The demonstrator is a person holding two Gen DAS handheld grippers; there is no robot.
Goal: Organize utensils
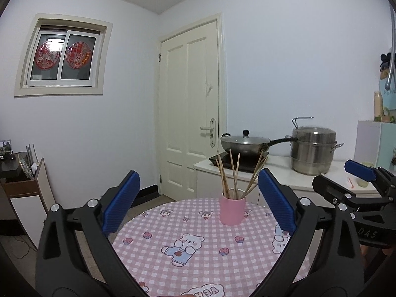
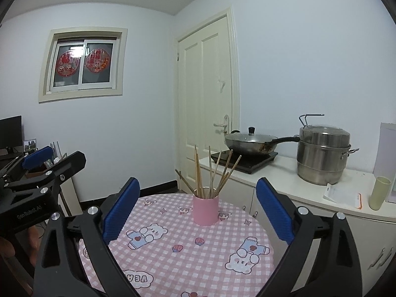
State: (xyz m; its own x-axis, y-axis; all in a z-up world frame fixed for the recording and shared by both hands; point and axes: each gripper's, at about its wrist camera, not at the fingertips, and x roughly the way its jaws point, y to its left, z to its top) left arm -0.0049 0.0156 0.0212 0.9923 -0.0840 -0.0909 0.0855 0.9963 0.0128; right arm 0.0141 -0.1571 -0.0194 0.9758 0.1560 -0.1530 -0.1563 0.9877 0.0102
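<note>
A pink cup (image 1: 233,210) stands upright near the far edge of a round table with a pink checked cloth (image 1: 198,259). Several wooden chopsticks (image 1: 235,177) stand in it, fanned out. The cup (image 2: 205,209) and chopsticks (image 2: 210,175) also show in the right wrist view. My left gripper (image 1: 198,198) is open and empty, held above the table short of the cup. My right gripper (image 2: 198,198) is open and empty, also short of the cup. Each gripper shows at the edge of the other's view: the right one (image 1: 346,180), the left one (image 2: 54,160).
A white counter (image 2: 284,180) stands behind the table on the right with an induction hob, a lidded wok (image 2: 252,143), a steel steamer pot (image 2: 324,156), a green cup (image 2: 379,193) and a paper. A cream door (image 2: 208,104) is behind. A low cabinet (image 1: 24,198) stands at left.
</note>
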